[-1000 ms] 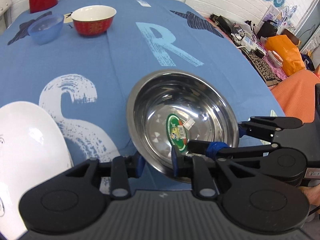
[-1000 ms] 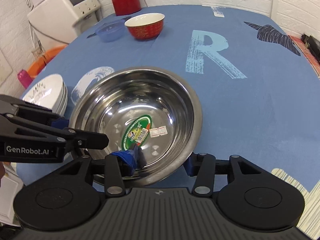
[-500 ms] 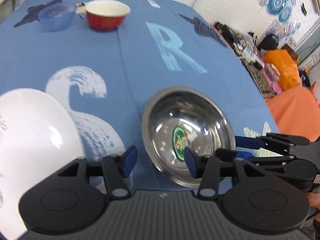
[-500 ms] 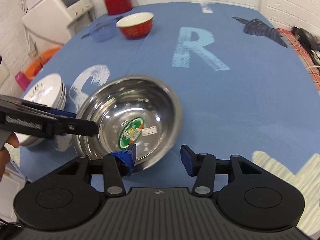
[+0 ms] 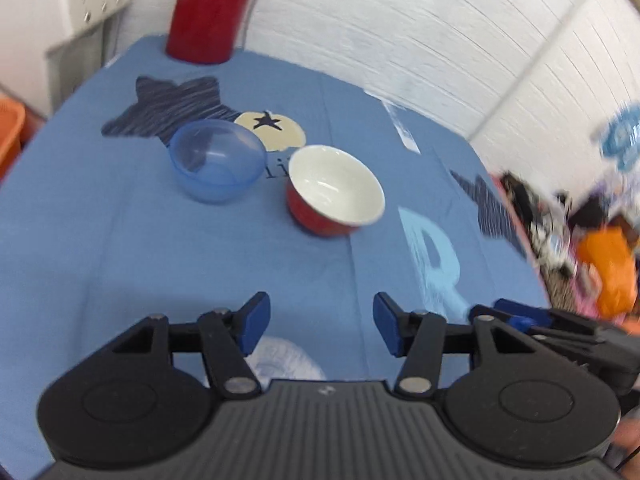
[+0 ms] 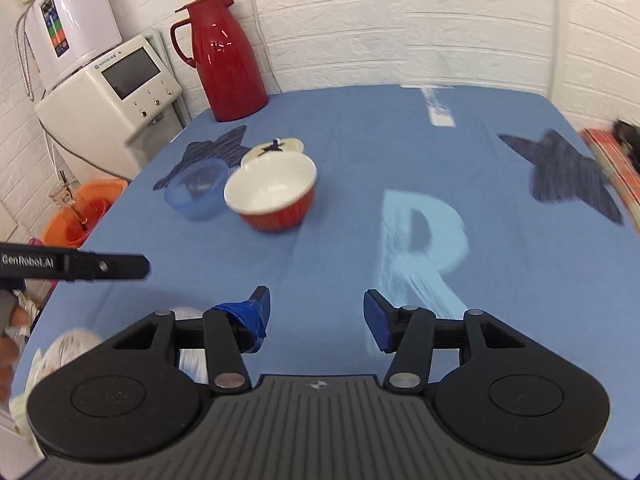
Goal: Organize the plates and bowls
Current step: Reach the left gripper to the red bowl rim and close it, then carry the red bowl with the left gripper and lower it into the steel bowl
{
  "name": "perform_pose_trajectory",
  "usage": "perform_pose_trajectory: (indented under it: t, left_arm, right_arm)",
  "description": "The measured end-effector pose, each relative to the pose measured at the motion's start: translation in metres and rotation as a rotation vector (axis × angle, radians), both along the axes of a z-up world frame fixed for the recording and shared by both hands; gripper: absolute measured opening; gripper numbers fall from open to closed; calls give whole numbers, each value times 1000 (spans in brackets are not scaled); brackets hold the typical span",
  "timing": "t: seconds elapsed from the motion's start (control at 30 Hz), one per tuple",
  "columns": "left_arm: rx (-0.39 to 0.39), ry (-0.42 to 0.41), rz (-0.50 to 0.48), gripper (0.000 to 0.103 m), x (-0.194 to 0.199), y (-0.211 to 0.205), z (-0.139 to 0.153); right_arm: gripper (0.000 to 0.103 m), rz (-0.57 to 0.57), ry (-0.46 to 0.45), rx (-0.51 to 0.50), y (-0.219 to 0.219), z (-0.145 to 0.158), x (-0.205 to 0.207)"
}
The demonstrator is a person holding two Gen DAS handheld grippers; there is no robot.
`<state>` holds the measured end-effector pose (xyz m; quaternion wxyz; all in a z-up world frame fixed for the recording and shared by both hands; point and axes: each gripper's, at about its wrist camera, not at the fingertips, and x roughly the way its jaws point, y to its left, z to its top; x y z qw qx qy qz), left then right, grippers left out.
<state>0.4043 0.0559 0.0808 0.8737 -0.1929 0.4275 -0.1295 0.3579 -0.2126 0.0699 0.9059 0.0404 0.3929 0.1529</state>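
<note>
Left wrist: two bowls, one red bowl (image 5: 335,192), one blue bowl (image 5: 217,160)

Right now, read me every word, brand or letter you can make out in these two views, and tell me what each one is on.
"GenRobot.AI": white lettering on the side of the black left gripper, right wrist view.
"R": big pale blue letter printed on the blue tablecloth.
"ii": dark letter fragments on the cloth between the translucent blue plastic bowl and the red bowl with white inside; the rest is hidden.
Brand on the white countertop appliance: too small to read.
</note>
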Motion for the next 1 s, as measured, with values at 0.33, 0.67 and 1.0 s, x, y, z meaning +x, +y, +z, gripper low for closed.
perform_pose_trajectory:
  t: [0.33, 0.67, 1.0]
  left_arm:
    - [-97, 142, 210, 55, 107, -14, -50]
    - [-37, 158, 153, 22, 123, -22, -64]
    - [34, 154, 26, 17, 33, -36, -33]
  right_arm:
    - [40, 40, 78, -144, 59, -40, 159]
    - [15, 94, 115, -48, 62, -67, 173]
    - [14, 129, 152, -55, 52, -39, 76]
